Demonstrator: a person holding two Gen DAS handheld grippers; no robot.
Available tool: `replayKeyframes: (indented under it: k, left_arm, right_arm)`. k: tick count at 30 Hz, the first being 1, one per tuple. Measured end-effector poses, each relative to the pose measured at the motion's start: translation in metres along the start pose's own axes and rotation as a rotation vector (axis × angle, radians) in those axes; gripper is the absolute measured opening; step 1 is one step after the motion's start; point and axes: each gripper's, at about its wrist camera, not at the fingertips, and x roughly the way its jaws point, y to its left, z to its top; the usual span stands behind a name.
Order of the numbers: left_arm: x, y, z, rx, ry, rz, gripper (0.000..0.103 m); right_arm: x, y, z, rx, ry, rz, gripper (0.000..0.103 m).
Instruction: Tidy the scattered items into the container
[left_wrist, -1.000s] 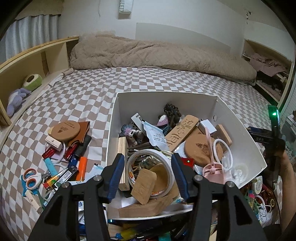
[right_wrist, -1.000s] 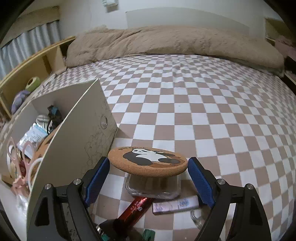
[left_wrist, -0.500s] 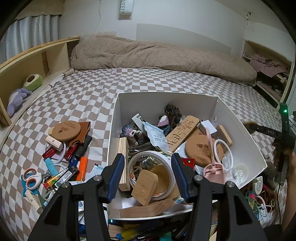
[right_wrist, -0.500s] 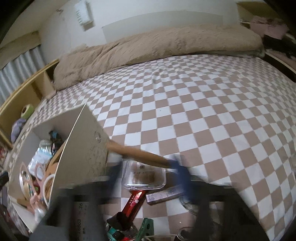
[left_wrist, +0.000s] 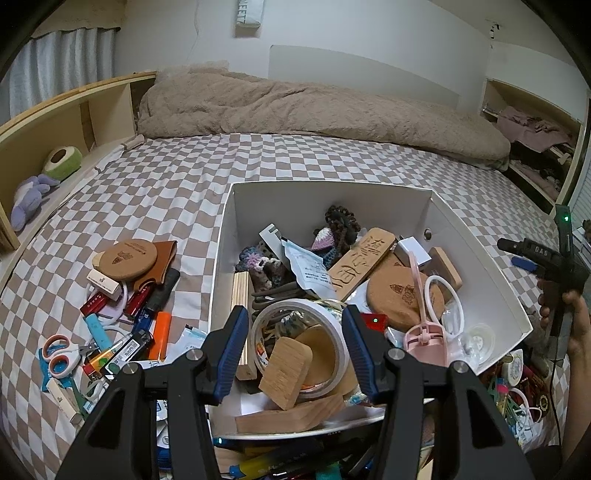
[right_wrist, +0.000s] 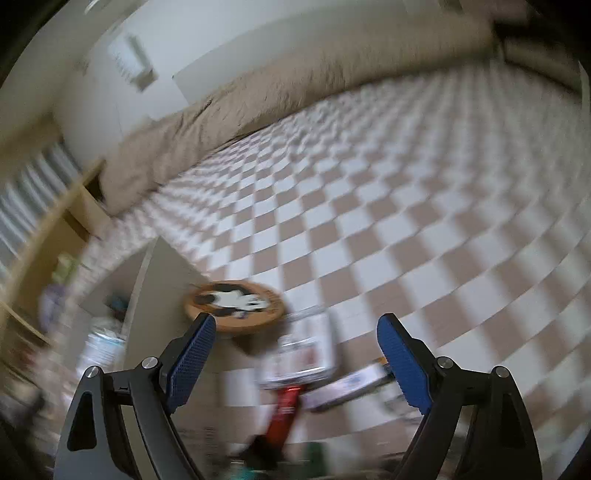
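Observation:
A white box (left_wrist: 480, 266) on the checkered bed holds many items. My left gripper (left_wrist: 293, 341) is open just above its near end, over a roll of white tape (left_wrist: 332, 325) and a wooden block (left_wrist: 284, 373). My right gripper (right_wrist: 295, 363) is open and empty; it also shows at the right in the left wrist view (left_wrist: 550, 258). A round cork coaster with a panda (right_wrist: 234, 306) lies ahead of its left finger, against the box wall (right_wrist: 162, 280). The right wrist view is blurred.
Left of the box lies a pile: a cork coaster (left_wrist: 125, 256), scissors (left_wrist: 55, 352), lighters and pens. A clear case (right_wrist: 301, 350) and a red tube (right_wrist: 284, 410) lie by the panda coaster. A beige duvet (left_wrist: 314, 107) is at the back, shelves (left_wrist: 44, 147) on the left.
My right gripper has let go of the panda coaster, pulled back and tilted; the coaster now rests against the box wall. My left gripper has barely moved.

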Motion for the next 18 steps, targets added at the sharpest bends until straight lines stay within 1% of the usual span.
replayKeyframes:
  k: [2,5,7,9,13,16,18]
  left_arm:
    - [0.001,0.000,0.000,-0.003,-0.002,-0.002,0.052]
    - [0.001,0.001,0.002,-0.007,-0.011,-0.015,0.052]
    - [0.002,0.000,0.003,-0.011,-0.014,-0.022,0.052]
    - [0.005,-0.002,0.004,-0.009,-0.011,-0.018,0.052]
    - [0.008,-0.005,0.003,0.005,0.000,-0.017,0.052]
    - [0.010,-0.008,0.003,0.014,0.002,-0.020,0.052]
    - [0.010,-0.011,0.003,0.020,0.004,-0.025,0.052]
  right_arm:
    - [0.011,-0.002,0.005,0.026,0.037,0.033,0.103]
    - [0.029,-0.006,0.013,0.070,0.119,0.105,0.103]
    - [0.040,-0.013,0.017,0.164,0.169,0.198,0.103]
    - [0.054,-0.019,0.017,0.275,0.246,0.272,0.103]
    - [0.058,-0.016,0.011,0.356,0.337,0.362,0.103]
    - [0.065,-0.016,-0.004,0.493,0.395,0.453,0.103]
    - [0.075,-0.018,-0.015,0.587,0.419,0.489,0.103]
